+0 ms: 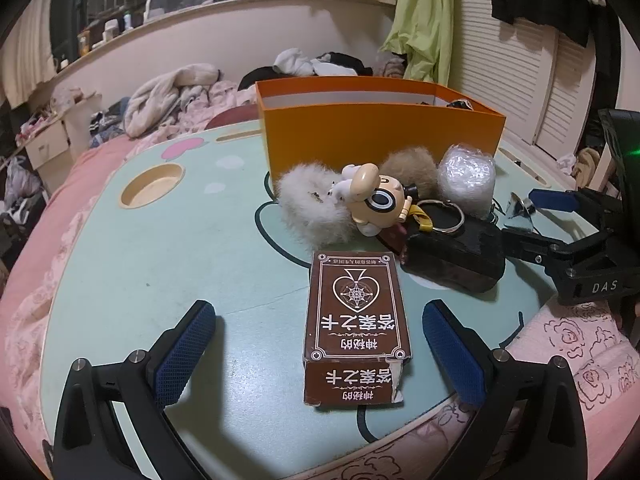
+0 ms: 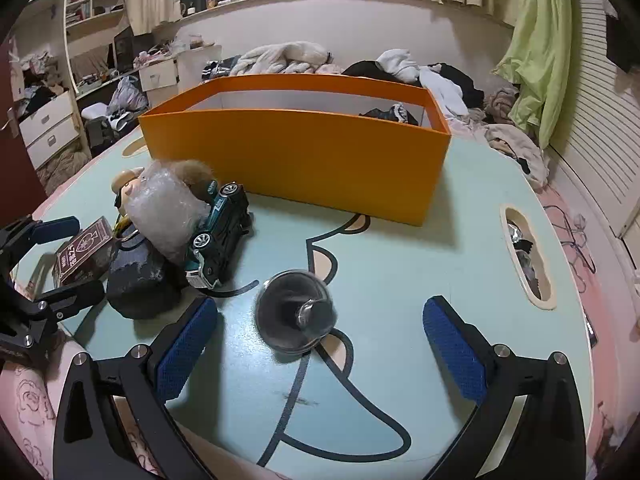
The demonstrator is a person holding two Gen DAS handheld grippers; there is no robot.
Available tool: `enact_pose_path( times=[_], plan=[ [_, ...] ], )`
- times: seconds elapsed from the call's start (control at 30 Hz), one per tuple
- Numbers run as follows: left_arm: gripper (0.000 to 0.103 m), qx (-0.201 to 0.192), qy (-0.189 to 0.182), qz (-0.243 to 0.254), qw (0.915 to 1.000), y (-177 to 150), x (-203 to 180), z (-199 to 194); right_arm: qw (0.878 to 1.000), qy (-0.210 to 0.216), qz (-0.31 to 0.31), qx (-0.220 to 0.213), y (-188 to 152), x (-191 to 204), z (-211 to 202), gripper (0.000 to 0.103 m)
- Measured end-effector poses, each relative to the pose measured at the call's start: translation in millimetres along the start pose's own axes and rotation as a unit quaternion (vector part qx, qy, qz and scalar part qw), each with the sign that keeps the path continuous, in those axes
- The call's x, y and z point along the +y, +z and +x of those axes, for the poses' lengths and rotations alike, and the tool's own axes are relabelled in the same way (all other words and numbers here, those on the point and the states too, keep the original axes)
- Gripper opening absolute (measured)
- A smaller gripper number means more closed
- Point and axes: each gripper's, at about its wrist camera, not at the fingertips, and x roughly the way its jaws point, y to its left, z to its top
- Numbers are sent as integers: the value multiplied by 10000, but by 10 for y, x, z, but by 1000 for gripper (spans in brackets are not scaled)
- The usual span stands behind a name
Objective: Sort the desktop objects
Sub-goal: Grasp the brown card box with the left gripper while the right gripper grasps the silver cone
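Brown, worn card box [image 1: 357, 328] lies flat between the left gripper's [image 1: 320, 356] spread jaws; right gripper [image 2: 320, 356] likewise spread.

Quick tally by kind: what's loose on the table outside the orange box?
Card box: 1
Fluffy pompoms: 2
Cartoon figure: 1
Bubble-wrap bundle: 1
Toy car: 1
Black block: 1
Clear dome: 1
Total: 8

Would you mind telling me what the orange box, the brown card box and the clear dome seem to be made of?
Orange box: likely matte cardboard, with thin flat walls and a white inside. Brown card box: printed paperboard, torn white at one front corner. Clear dome: transparent glass or plastic, glossy with highlights; which one is unclear.
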Motion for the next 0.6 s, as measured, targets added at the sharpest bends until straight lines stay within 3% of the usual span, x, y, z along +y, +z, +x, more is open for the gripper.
enact_pose_path(
  times=[0.27, 0.6],
  plan=[
    [103, 120, -10, 38, 9999, 27, -6, 32, 9996, 46, -85, 260, 33, 19, 32, 102],
    [103, 147, -48, 150, 9998, 58, -26, 66, 9997, 136, -157, 116, 8, 22, 41, 102]
  ],
)
